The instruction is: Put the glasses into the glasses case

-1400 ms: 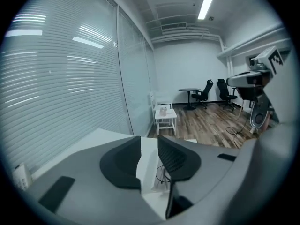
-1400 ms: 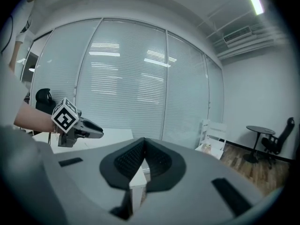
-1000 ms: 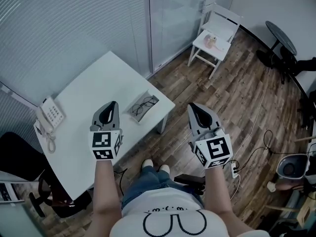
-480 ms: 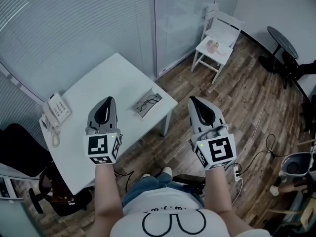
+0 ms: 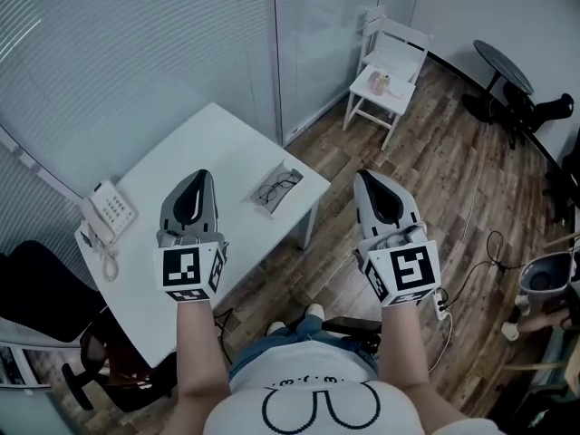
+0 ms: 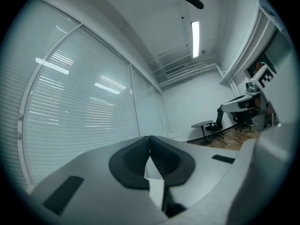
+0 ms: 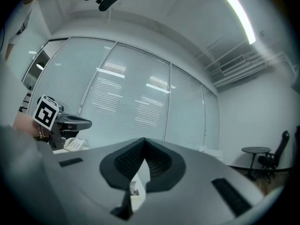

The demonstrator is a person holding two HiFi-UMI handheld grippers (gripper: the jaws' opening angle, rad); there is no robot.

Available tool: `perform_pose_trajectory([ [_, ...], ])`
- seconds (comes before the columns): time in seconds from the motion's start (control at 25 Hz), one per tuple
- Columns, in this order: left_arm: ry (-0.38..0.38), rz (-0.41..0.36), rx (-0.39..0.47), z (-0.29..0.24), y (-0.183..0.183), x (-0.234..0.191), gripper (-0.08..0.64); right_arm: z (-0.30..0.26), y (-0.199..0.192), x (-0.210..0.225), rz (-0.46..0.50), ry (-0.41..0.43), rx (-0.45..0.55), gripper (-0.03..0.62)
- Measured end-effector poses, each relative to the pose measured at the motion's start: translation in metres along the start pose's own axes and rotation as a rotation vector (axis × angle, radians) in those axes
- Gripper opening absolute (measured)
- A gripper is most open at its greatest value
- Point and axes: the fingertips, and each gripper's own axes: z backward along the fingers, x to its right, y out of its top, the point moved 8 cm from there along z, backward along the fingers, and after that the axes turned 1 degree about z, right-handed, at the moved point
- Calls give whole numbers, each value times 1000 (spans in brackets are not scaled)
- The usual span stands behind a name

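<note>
The glasses (image 5: pixel 278 188), dark and thin-framed, lie in an open grey glasses case (image 5: pixel 294 180) near the far right corner of the white table (image 5: pixel 181 179). Both grippers are held level in the air, well above the table and apart from the case. My left gripper (image 5: pixel 203 176) hovers over the table, left of the case, its jaws shut and empty (image 6: pixel 149 138). My right gripper (image 5: pixel 366 176) hangs over the wooden floor, right of the table, jaws also shut on nothing (image 7: pixel 143 139). Neither gripper view shows the glasses.
A white desk phone (image 5: pixel 111 212) sits at the table's left end. A white chair (image 5: pixel 385 75) stands by the glass wall, a black round table (image 5: pixel 497 62) at far right. A bin (image 5: pixel 544 284) and cables lie on the floor at right.
Both grippers have risen and stayed shut. The table with the glasses case now sits a little farther below and ahead of them.
</note>
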Motion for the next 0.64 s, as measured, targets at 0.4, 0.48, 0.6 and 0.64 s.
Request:
perform_pose_trajectory([
  [0.4,-9,4,41,13,8,-14,17,5,16,-16,41,-33,5,9],
  [0.48,-11,5,45,15,8,-15,17,7,17,-17,36,-36,7,9],
  [0.6,-16,5,48,18,9,-15,17,10,18,-19,25,-34,8,10],
  [0.64,-18,5,49,19,9,-15,17,12,19,-19,22,-33,8,10],
])
